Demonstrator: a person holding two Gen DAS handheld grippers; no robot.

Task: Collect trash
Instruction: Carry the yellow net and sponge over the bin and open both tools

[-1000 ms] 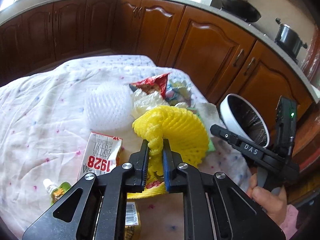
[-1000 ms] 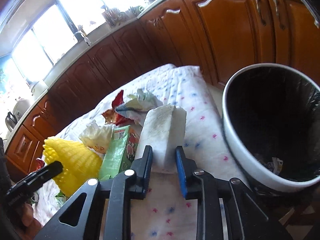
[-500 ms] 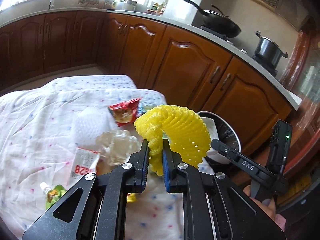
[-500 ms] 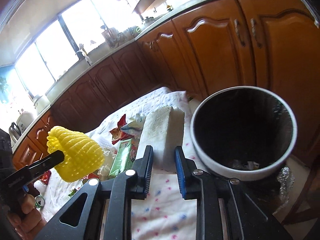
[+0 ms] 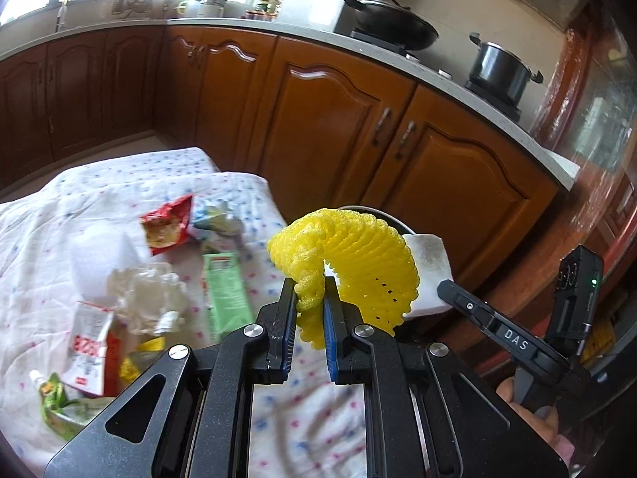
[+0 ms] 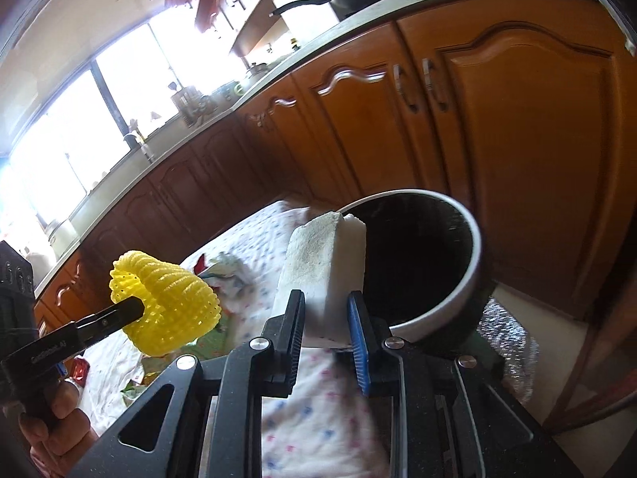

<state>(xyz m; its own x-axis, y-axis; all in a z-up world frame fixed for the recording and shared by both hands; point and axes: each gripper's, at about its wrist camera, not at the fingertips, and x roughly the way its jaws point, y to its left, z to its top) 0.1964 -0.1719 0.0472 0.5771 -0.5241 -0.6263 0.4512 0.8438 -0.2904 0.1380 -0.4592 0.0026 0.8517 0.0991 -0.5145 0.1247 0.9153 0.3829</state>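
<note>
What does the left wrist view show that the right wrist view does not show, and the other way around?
Only the left wrist view: the red snack bag, the green carton, the steel pot.
Only the right wrist view: the bin's dark inside, the bright windows.
Both: the left gripper clamped on the yellow foam net, the right gripper on the white foam block.

Ahead, beyond the tool: brown cabinets (image 5: 342,127), black wok (image 5: 394,24) and lidded pot (image 5: 499,65) on the counter. Underneath: spotted white tablecloth (image 5: 131,183). Bright window (image 6: 79,127) upper left.

Yellow foam net (image 5: 358,255) looks spongy, cabinet doors (image 5: 330,127) glossy wood, tablecloth (image 5: 59,207) matt cloth.
</note>
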